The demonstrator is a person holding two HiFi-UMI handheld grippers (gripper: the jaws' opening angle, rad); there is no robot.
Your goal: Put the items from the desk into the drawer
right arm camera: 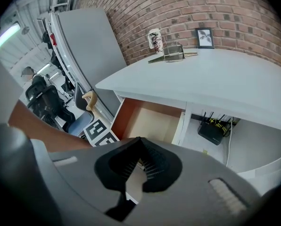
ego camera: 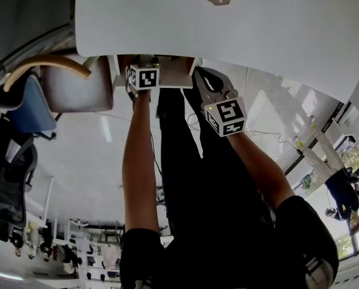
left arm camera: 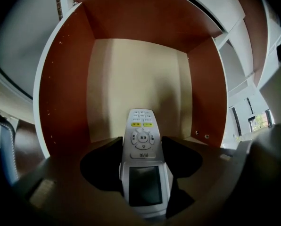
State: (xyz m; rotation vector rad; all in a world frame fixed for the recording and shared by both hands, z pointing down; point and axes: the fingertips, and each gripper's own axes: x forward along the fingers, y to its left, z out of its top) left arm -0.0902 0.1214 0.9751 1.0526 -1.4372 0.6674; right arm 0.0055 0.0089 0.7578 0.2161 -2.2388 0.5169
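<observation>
Left claw (left arm camera: 141,144) tight on remote (left arm camera: 143,182)

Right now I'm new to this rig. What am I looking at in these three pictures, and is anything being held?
No robot here: a person holds a two-jaw gripper in each hand. The head view comes from a camera on the person's head, looking steeply down past both arms. The other two views ride on the grippers and look along their jaws. The left gripper is clamped on a white remote and hangs over the open drawer, whose pale bottom looks bare. The right gripper holds nothing; its tips meet. Its view shows the white desk with a patterned cup, a clear holder and a small picture frame by the brick wall.
</observation>
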